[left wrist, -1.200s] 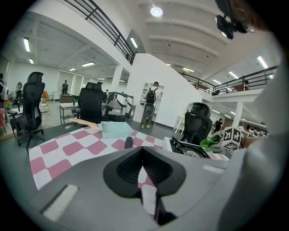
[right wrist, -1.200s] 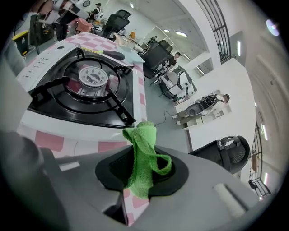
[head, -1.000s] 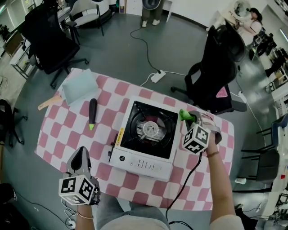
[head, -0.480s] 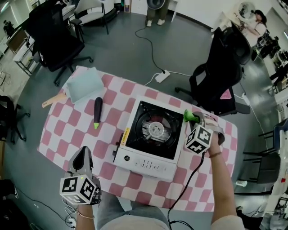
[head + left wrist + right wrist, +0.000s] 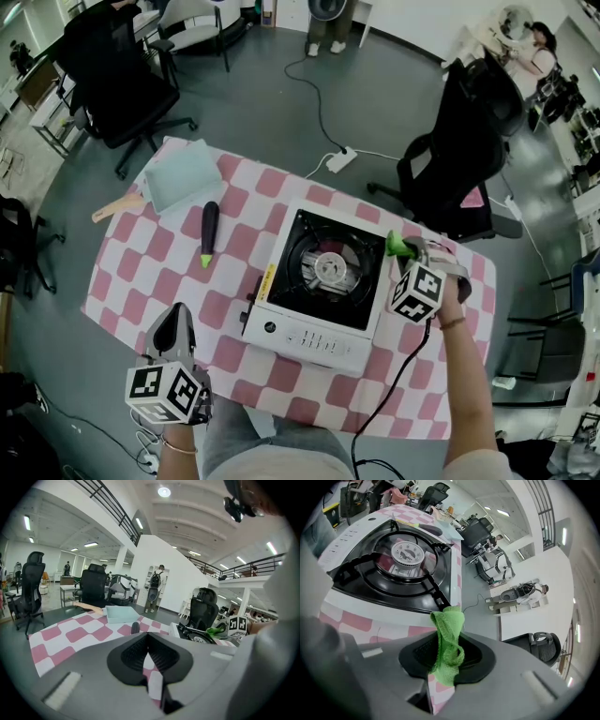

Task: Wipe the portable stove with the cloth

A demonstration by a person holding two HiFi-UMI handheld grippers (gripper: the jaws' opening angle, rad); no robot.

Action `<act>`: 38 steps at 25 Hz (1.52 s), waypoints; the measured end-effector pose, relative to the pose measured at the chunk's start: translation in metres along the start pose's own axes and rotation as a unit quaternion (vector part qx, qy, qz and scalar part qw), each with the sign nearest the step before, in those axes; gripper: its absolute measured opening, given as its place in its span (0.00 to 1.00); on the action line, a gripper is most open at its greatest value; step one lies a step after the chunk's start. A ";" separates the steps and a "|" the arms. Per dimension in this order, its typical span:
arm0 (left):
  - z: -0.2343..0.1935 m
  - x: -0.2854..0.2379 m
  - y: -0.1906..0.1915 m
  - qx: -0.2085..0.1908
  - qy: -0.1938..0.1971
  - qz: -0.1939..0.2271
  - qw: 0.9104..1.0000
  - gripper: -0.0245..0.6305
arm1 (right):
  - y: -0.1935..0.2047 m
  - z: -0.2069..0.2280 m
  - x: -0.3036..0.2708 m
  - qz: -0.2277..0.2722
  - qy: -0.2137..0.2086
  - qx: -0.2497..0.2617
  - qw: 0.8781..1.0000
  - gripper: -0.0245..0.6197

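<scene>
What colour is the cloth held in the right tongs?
Bright green cloth, clamped in the right tongs; the right gripper view shows it best.

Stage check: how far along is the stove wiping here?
Done: the green cloth is picked up, clamped in the right gripper. In hand: it is held at the portable stove's right edge; contact unclear. Left: wiping the stove top. The left gripper sits shut and empty, off the stove.
</scene>
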State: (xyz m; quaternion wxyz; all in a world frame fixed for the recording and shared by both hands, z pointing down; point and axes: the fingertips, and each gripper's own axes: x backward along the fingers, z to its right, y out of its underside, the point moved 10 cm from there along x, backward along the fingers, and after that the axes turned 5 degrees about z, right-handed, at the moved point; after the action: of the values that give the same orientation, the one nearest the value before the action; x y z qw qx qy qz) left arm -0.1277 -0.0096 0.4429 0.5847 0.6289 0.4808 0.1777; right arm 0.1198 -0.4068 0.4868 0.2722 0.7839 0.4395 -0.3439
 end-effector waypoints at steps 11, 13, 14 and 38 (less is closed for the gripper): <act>-0.007 0.007 -0.006 -0.001 0.007 0.000 1.000 0.04 | -0.001 -0.019 0.010 0.003 -0.021 0.011 1.000 0.17; -0.006 0.008 -0.008 -0.003 0.009 0.000 1.000 0.04 | -0.002 -0.022 0.013 0.002 -0.024 0.015 1.000 0.17; -0.006 0.008 -0.009 -0.004 0.011 0.000 1.000 0.04 | -0.002 -0.024 0.015 0.002 -0.026 0.017 1.000 0.17; -0.025 0.011 -0.030 -0.017 0.043 0.006 0.999 0.04 | -0.012 -0.066 0.048 -0.010 -0.054 0.029 0.998 0.17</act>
State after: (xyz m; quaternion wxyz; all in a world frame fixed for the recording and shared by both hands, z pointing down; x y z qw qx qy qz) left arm -0.1541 0.0084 0.4180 0.5734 0.6131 0.4986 0.2162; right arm 0.1473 -0.3289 0.4889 0.2692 0.7673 0.4220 -0.4008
